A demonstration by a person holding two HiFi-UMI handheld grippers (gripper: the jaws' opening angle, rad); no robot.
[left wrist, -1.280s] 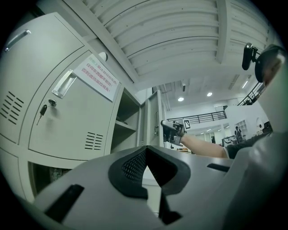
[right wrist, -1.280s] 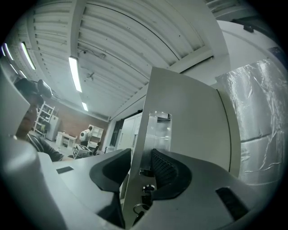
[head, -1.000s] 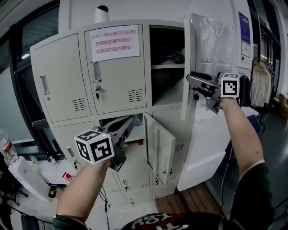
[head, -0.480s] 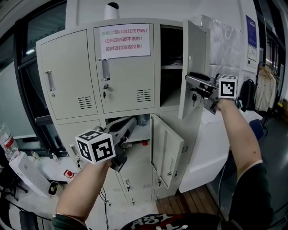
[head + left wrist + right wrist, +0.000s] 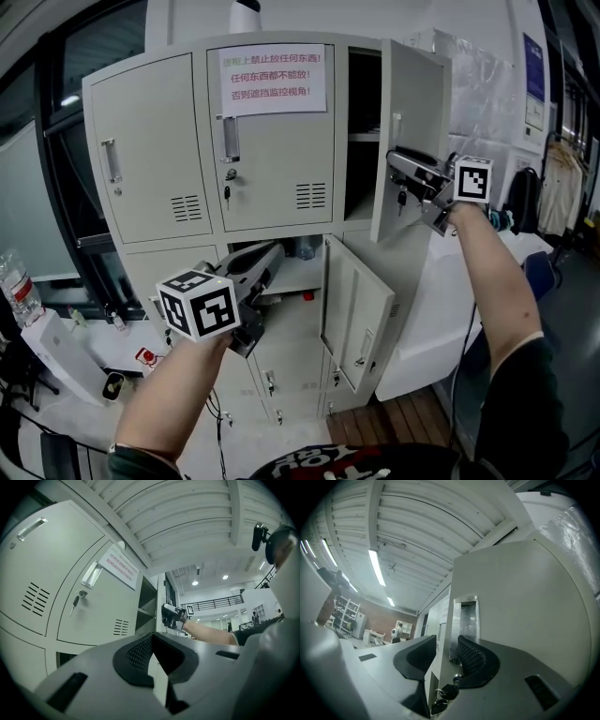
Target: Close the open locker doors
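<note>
- Two doors of the grey locker (image 5: 141, 253) hang open, so none of the closing looks finished. The two upper doors on the left are shut, one under a paper notice (image 5: 274, 80).
- Upper right door (image 5: 417, 112) stands well out from its frame, hinged on the right. It probably needs to swing left until it sits flush.
- Lower door (image 5: 361, 309) juts toward the near side below it, with nothing touching it. I judge it the job that comes after.
- Right tongs (image 5: 446, 656) are spread wide and straddle the upper door's free edge beside its handle recess, one jaw on each face. No firm pinch shows.
- Left tongs (image 5: 152, 656) have their tips drawn together on nothing. They hover before the lower compartment, left of the lower door.
- Keys (image 5: 443, 695) dangle from the upper door's lock.
</note>
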